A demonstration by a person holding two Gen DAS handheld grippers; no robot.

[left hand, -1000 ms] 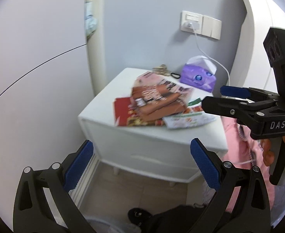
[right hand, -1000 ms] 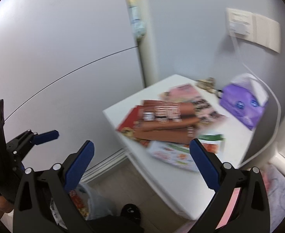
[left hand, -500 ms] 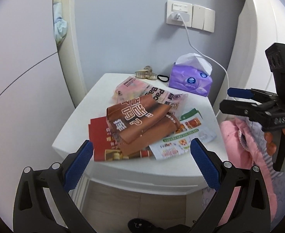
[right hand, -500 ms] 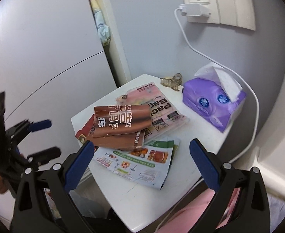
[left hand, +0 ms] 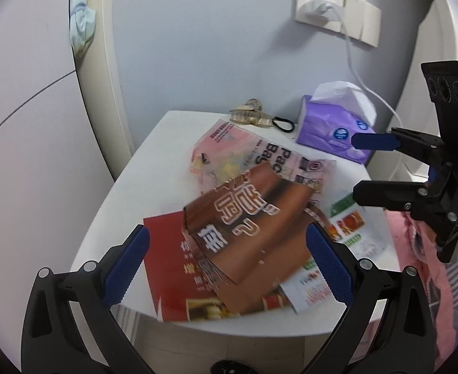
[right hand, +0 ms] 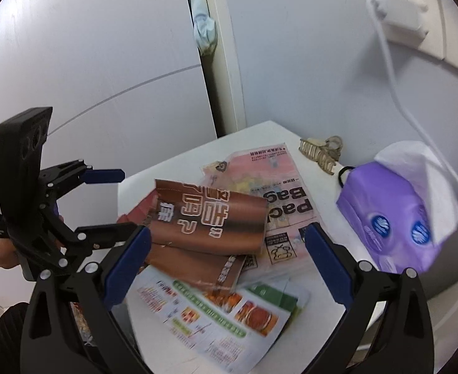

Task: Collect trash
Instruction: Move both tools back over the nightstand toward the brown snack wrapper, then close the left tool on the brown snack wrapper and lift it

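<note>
A pile of empty wrappers lies on the white bedside table (left hand: 126, 193). A brown wrapper (left hand: 250, 221) (right hand: 210, 218) is on top, over a red packet (left hand: 173, 258), a pink bag (left hand: 244, 152) (right hand: 260, 171) and a white-and-green wrapper (left hand: 344, 233) (right hand: 222, 314). My left gripper (left hand: 227, 249) hovers open above the pile's front edge and holds nothing; the right wrist view shows it (right hand: 121, 201) at the table's left side. My right gripper (right hand: 229, 243) is open over the pile from the right, also empty. In the left wrist view it (left hand: 358, 166) hangs by the table's right edge.
A purple tissue pack (left hand: 335, 137) (right hand: 384, 212) stands at the table's back right. Beside it lie a hair claw (left hand: 250, 115) (right hand: 319, 152) and a black hair tie (left hand: 282, 123). A white charger cable (left hand: 350, 59) hangs from the wall socket. Pink fabric (left hand: 416, 249) lies right of the table.
Both grippers have moved in toward the table, so the wrappers look much larger and nearer. Both stay open, and the wrappers lie as before.
</note>
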